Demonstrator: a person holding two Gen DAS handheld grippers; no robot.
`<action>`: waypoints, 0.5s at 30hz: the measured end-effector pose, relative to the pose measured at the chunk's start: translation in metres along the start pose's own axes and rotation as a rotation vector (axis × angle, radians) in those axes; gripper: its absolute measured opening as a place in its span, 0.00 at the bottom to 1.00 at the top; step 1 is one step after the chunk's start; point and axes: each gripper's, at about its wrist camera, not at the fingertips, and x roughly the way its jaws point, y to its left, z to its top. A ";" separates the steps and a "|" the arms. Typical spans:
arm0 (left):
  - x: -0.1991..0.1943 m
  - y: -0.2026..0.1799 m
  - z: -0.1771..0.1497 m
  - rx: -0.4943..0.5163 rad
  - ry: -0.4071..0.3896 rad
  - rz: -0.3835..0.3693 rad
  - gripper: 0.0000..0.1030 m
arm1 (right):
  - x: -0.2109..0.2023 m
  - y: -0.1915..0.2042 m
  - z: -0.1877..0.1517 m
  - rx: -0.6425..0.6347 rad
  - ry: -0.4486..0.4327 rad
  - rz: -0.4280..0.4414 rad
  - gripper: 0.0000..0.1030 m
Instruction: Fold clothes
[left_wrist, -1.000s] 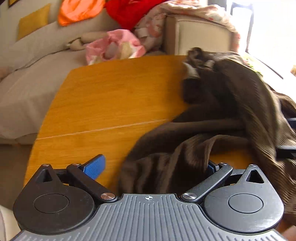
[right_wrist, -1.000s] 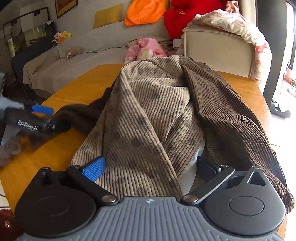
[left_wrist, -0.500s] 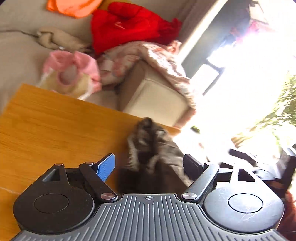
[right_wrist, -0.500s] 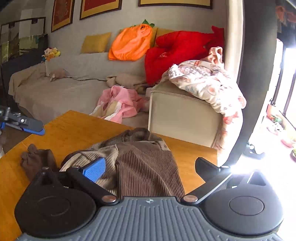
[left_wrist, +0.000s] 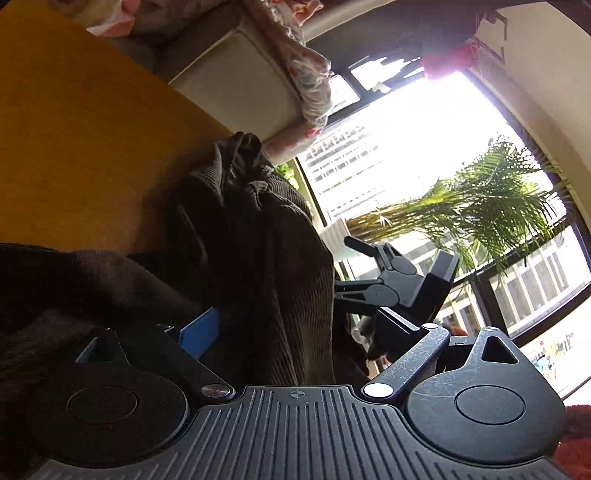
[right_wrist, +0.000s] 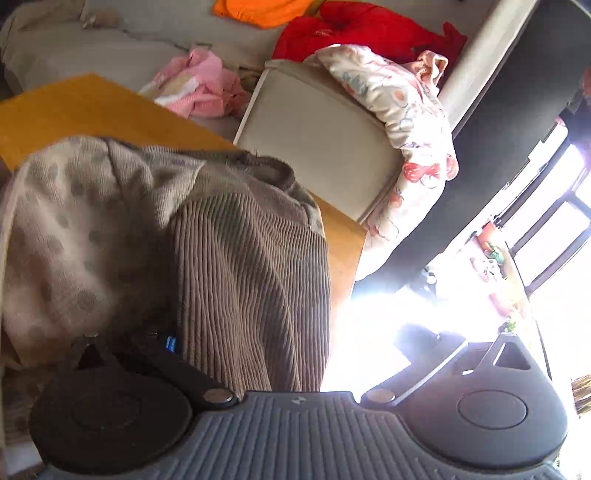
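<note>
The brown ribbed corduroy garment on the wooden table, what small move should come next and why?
Probably close the left hand-held gripper on the brown ribbed corduroy garment. Its jaws have just been opening and stand wide apart, with a fold of the cloth bunched between them, unclamped, on the orange-yellow wooden table.

A: Item one, the carrier?

B: Surface (left_wrist: 85, 147), wooden, warm yellow-orange finish, bare across its far part. Its far corner shows in the right wrist view (right_wrist: 347, 236), just beside a pale upholstered seat.

A: Lying directly on it?

B: One entry: brown ribbed garment (left_wrist: 258, 236), bunched into folds, in deep shadow in the left wrist view. In the right wrist view it shows (right_wrist: 251, 266) a lighter side with grey dots to the left, a ribbed collar at the far end.
</note>
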 end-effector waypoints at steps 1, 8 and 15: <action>0.002 0.002 0.000 -0.021 -0.011 -0.015 0.94 | -0.003 -0.009 0.006 0.087 -0.031 0.060 1.00; 0.013 0.044 0.008 -0.182 -0.072 0.050 0.62 | 0.012 -0.011 0.031 0.437 -0.169 0.440 1.00; -0.025 0.081 0.035 -0.241 -0.169 0.198 0.14 | 0.058 0.053 0.031 0.535 -0.092 0.718 1.00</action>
